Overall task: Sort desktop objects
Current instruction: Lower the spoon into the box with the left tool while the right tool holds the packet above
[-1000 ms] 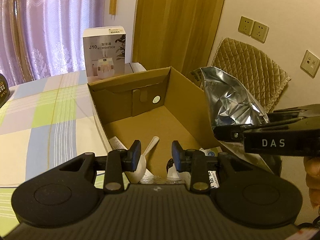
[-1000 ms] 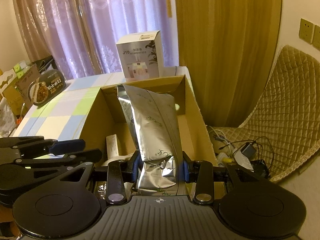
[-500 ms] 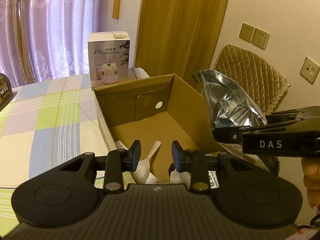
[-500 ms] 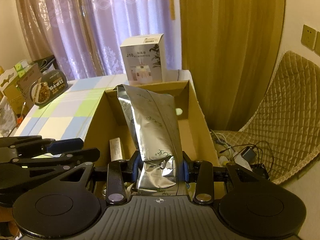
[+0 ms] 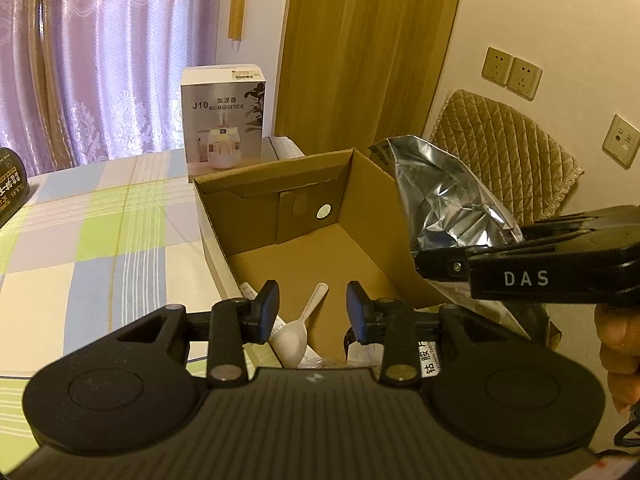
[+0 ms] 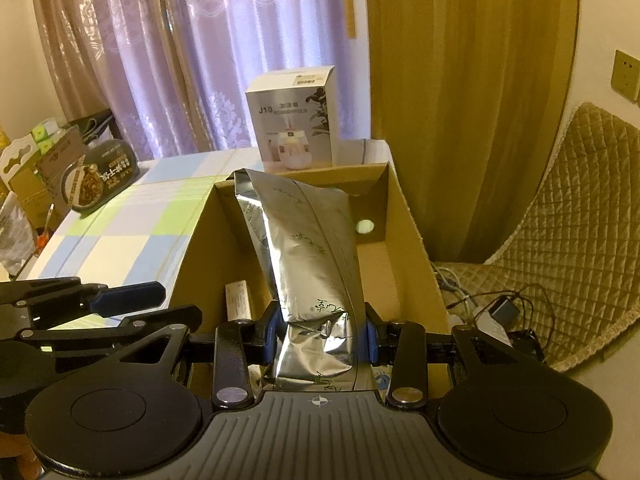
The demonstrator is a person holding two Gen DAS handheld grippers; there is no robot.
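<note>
- Between my right fingers (image 6: 319, 340) sits one silver foil pouch (image 6: 308, 248), pinched at its lower end. It leans forward over the open cardboard box (image 6: 416, 248), which I take as lining it up for a drop inside.
- My left fingers (image 5: 312, 312) stand apart with nothing between them, hovering over the box's near end. I judge they are kept free for the next item.
- Inside the box I count one white plastic scoop (image 5: 296, 328), one small white carton (image 6: 238, 306) and some labelled packets near the front, too hidden to count.
- Beyond the box, on the checked cloth of the counter (image 5: 100, 240), stands one white humidifier box (image 5: 222, 120), and one dark food bowl (image 6: 100, 176) lies at the far left.
</note>
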